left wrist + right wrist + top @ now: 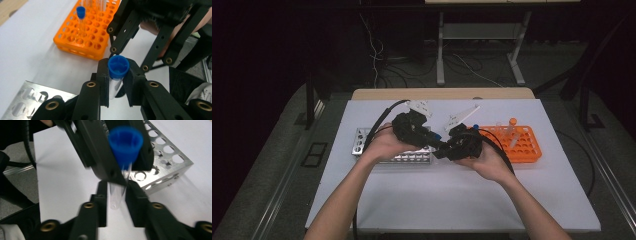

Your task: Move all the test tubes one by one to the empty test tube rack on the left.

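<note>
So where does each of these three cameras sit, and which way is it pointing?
High view: above the person's side, looking forward and down at the white table; both forearms and both tongs show.
Left gripper view: rides the left tongs, facing the orange rack; its jaws clamp the blue-capped tube, the right tongs beyond.
Right gripper view: rides the right tongs, facing the metal rack; its jaws flank the tube's lower end.
Both gripper views share that tube.
</note>
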Tool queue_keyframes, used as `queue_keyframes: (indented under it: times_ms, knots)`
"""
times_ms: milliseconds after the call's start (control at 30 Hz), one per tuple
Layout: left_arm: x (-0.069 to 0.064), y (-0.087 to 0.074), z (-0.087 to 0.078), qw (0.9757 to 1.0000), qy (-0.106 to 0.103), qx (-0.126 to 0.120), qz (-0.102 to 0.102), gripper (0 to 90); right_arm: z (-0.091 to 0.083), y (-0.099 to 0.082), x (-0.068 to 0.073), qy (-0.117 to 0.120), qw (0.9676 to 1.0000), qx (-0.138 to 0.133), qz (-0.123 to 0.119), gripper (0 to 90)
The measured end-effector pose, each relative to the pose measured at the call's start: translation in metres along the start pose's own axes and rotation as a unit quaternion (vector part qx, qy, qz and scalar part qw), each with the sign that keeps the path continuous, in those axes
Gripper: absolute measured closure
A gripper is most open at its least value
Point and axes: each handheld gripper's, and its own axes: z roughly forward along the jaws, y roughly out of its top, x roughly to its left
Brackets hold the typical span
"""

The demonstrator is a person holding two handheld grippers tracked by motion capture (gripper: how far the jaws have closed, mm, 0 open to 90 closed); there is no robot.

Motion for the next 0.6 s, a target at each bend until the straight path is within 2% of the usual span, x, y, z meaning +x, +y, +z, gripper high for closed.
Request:
queue_keyframes:
  times_ms: [67,133,367,600]
  knots:
    - [0.002,0.003,-0.004,1.0000,0.003,-0.003,-0.002,74.7,-0.001,-0.002,-0.001,-0.006,0.9999,0.005,0.009,59.6]
    - [0.004,0.006,-0.007,1.0000,0.008,-0.001,0.000,74.7,-0.001,-0.003,-0.001,-0.007,0.9999,0.003,0.010,58.6]
    - [0.014,0.016,-0.021,0.9996,0.029,-0.004,0.000,74.7,-0.007,-0.011,-0.003,-0.014,0.9995,-0.010,0.025,46.0]
    - [0.029,0.020,-0.031,0.9985,0.054,-0.009,-0.001,74.7,-0.012,-0.023,0.000,-0.030,0.9984,-0.016,0.044,23.7]
